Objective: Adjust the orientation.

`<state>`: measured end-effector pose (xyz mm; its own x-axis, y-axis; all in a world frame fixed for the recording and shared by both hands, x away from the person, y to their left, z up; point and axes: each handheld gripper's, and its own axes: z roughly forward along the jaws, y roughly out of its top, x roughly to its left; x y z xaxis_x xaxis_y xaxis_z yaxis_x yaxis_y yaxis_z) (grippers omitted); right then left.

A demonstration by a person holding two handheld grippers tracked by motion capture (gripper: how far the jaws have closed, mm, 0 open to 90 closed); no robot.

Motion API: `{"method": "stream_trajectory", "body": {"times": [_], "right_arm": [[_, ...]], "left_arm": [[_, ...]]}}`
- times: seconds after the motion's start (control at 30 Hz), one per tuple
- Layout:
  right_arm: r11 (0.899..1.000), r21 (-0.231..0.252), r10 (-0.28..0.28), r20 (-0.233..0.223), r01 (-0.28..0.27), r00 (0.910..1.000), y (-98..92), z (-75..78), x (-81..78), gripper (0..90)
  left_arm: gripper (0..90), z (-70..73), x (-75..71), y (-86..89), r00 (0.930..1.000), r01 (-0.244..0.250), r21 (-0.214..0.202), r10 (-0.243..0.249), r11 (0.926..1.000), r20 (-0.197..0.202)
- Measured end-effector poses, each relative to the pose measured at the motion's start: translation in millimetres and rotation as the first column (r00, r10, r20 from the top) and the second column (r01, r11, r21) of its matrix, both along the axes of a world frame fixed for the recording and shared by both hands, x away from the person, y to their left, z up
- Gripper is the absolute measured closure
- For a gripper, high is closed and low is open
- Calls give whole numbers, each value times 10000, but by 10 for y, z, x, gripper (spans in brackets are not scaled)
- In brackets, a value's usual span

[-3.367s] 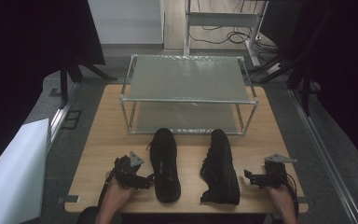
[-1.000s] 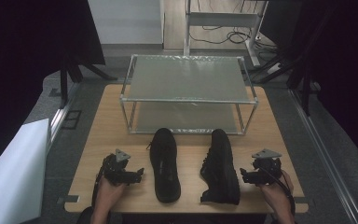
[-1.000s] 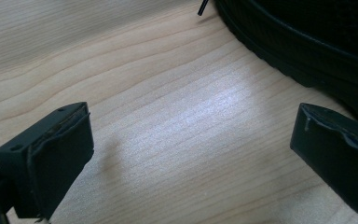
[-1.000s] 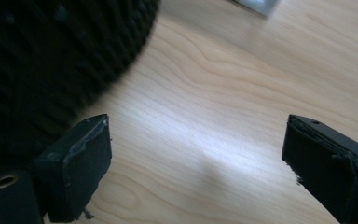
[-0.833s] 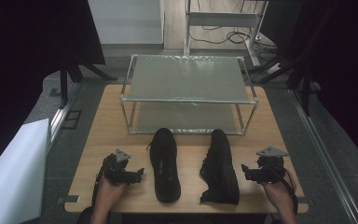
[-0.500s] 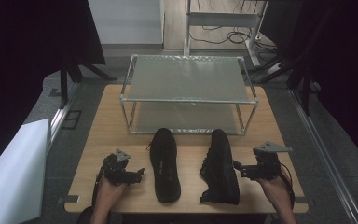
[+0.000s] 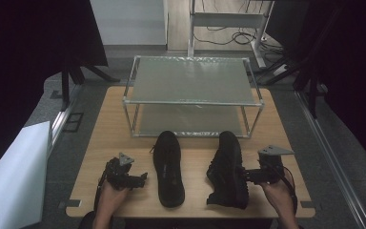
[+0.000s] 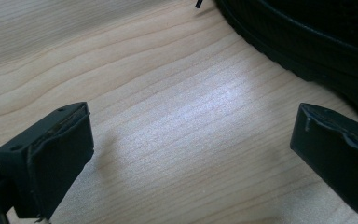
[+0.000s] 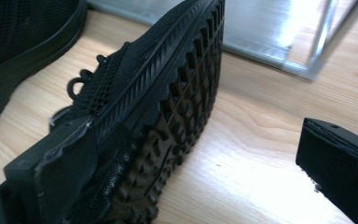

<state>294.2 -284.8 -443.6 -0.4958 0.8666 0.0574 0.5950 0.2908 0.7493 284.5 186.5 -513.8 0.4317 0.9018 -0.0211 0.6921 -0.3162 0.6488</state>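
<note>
Two black mesh shoes lie on the wooden table (image 7: 106, 138). The left shoe (image 7: 167, 167) stands upright, toe toward me. The right shoe (image 7: 228, 169) is tipped on its side, its lugged sole (image 9: 182, 135) facing my right gripper (image 7: 247, 174). That gripper (image 9: 196, 175) is open; one jaw rests along the shoe's upper and sole edge, the other hangs apart over bare wood. My left gripper (image 7: 137, 180) sits left of the left shoe (image 8: 307, 42), open (image 8: 193, 158), with only table between its jaws.
A two-shelf metal rack (image 7: 193, 102) with frosted panels stands at the back of the table, just behind the shoes' far ends; its lower shelf (image 9: 261, 28) is close to the right shoe. A white panel (image 7: 14, 176) leans beside the table's left edge.
My right gripper has slid left until its jaw reaches the tipped right shoe. The left gripper has stayed put during the last second, after drawing slightly away from the left shoe earlier.
</note>
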Motion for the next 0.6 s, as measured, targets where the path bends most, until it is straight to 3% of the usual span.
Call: {"method": "stream_trajectory", "body": {"times": [0.13,0.27,0.6], "right_arm": [[9994,223,-279,7,279,9996,-110,-1,-13,0],[9954,64,-952,123,951,9954,-273,7,-43,2],[9877,16,-1566,-33,1566,9877,-483,-27,-91,76]], "left_arm": [[0,-4,4,3,10000,-8,67,8,10000,-33],[0,-10,8,0,10000,-33,86,34,10000,-44],[0,-16,23,-6,9999,5,174,-3,9998,-133]]}}
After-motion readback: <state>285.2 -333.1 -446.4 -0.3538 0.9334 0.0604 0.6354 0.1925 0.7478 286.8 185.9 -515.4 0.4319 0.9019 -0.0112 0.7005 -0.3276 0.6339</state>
